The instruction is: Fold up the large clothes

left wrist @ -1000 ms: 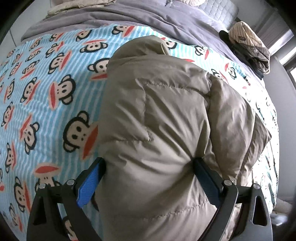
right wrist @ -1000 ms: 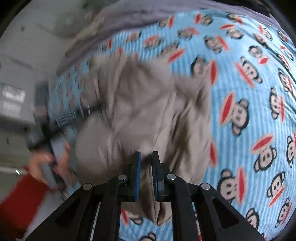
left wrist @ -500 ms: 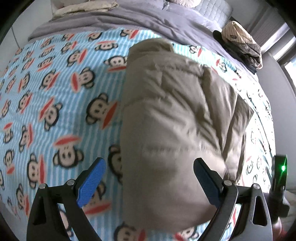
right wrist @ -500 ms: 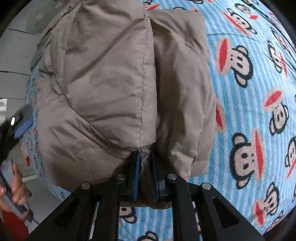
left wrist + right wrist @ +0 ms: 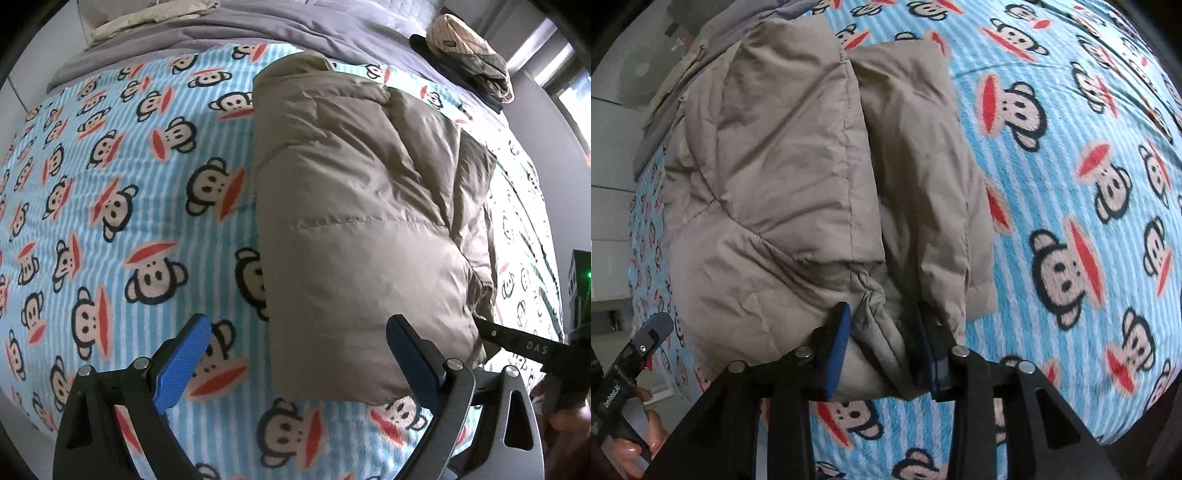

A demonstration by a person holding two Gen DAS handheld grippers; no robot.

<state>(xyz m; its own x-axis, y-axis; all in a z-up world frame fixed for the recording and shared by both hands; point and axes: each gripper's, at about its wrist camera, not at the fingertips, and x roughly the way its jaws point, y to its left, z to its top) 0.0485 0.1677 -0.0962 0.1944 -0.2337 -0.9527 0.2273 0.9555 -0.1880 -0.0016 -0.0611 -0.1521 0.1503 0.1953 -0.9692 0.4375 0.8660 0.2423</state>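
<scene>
Jacket (image 5: 354,206) — a padded beige one — lies folded into a thick bundle on the monkey-print blanket (image 5: 122,206) of the bed. It looks soft, light and springy, with rather smooth cloth, so folds may puff open again. The left gripper (image 5: 295,354) is spread wide, holding nothing. The right gripper (image 5: 882,347) has its jaws partly apart around the bunched near edge — a firm place to grip; whether it pinches I cannot tell.

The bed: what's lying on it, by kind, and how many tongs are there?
Puffy tan jacket: 1
Monkey-print blanket: 1
Grey duvet: 1
Heap of clothes at the far corner: 1
Tongs: 2, left tongs, right tongs
Total: 6
</scene>
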